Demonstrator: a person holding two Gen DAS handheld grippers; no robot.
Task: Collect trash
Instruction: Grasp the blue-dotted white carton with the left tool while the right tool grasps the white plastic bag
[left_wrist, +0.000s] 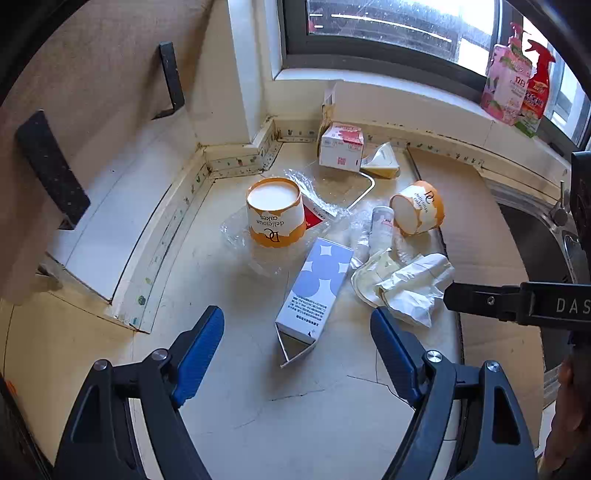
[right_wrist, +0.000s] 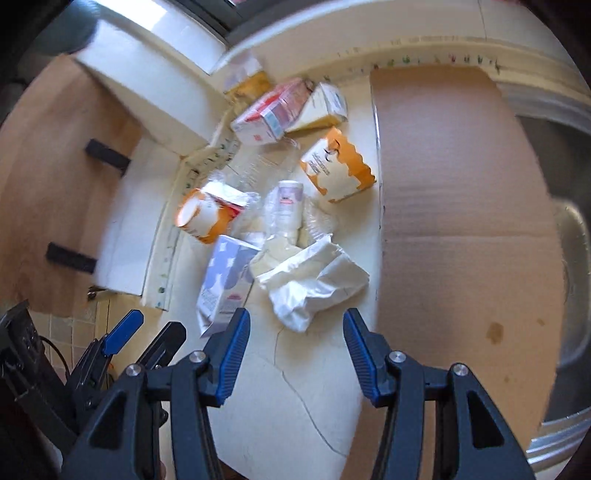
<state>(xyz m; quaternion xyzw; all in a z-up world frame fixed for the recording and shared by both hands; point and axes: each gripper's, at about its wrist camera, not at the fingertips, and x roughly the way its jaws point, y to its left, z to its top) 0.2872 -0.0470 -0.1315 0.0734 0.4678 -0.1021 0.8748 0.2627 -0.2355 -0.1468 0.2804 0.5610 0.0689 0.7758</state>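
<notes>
Trash lies in a heap on the pale counter (left_wrist: 258, 424). A blue-and-white carton (left_wrist: 314, 288) lies nearest, between my left gripper's (left_wrist: 297, 328) open fingers. Crumpled white paper (left_wrist: 417, 284) lies to its right. Two orange-and-white cake cups stand behind, one upright (left_wrist: 275, 212), one tipped (left_wrist: 419, 206). A red-and-white box (left_wrist: 341, 146) sits at the back. My right gripper (right_wrist: 297, 334) is open and empty, just short of the crumpled paper (right_wrist: 314, 284), with the carton (right_wrist: 225, 280) to its left. The left gripper's fingers (right_wrist: 122, 334) show at lower left there.
A brown cardboard sheet (right_wrist: 461, 221) covers the counter on the right, beside a steel sink (right_wrist: 569, 332). Clear plastic wrap (left_wrist: 314, 192) and a small bottle (left_wrist: 382, 221) lie in the heap. Spray bottles (left_wrist: 517, 85) stand on the window sill. A white wall ledge (left_wrist: 110, 229) runs on the left.
</notes>
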